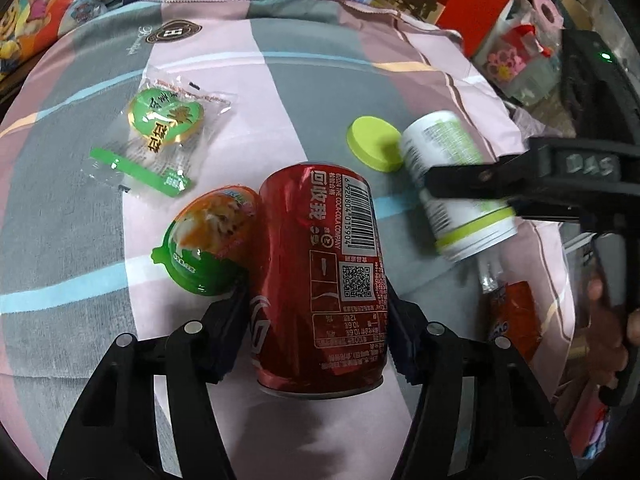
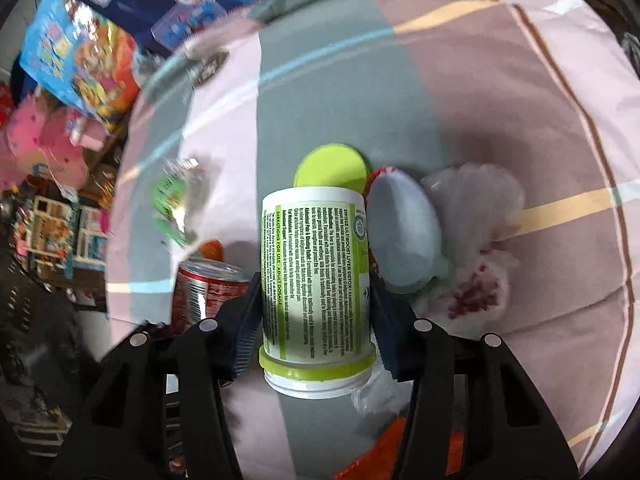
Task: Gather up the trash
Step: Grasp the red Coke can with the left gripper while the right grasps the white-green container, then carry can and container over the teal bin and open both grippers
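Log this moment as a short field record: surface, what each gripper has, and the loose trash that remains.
surface: striped pink and grey cloth
left gripper: shut on red cola can, which lies on its side
right gripper: shut on white supplement bottle, cap off
loose cap: lime-green lid, lying next to the bottle's base
other trash: green jelly cup touching the can; clear snack wrapper; crumpled plastic bag
bin: none in view
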A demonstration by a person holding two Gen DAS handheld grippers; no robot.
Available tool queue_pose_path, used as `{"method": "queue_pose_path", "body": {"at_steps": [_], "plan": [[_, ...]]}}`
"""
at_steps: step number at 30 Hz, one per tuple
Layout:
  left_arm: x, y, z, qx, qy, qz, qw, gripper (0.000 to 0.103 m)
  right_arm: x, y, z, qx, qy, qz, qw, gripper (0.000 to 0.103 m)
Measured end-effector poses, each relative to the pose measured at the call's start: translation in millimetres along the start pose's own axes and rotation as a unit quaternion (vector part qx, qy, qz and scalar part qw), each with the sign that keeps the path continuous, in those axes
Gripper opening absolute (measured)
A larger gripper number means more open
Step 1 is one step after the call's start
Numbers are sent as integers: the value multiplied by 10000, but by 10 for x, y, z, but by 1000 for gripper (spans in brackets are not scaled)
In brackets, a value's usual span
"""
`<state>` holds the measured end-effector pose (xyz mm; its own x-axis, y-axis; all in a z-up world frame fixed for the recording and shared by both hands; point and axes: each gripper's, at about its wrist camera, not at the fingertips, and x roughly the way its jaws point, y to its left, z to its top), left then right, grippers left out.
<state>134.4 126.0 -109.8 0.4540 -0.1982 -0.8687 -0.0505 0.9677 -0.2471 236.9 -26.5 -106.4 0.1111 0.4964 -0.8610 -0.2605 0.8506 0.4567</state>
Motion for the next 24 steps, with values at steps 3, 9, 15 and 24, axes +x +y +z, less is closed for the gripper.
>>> {"method": "queue_pose_path", "body": {"at_steps": [3,9,15,24], "plan": [[-92,-52,28,21,-105,14,9999,62,-228,-44,-17,92,-201,225,9995,48],[-335,-239,138,175,-321,-107,9993,62,-618,-168,-58,165,-634,281,9975,48],[-446,-656,262,567,-443,-264,9971,62,-1007,-611,-219,556,-1077,229,9924,48],[-362,-1686,418,1402,-348,-829,9860,62,-1749,-1801,-773,1701,-1841,82,9681,48]]}}
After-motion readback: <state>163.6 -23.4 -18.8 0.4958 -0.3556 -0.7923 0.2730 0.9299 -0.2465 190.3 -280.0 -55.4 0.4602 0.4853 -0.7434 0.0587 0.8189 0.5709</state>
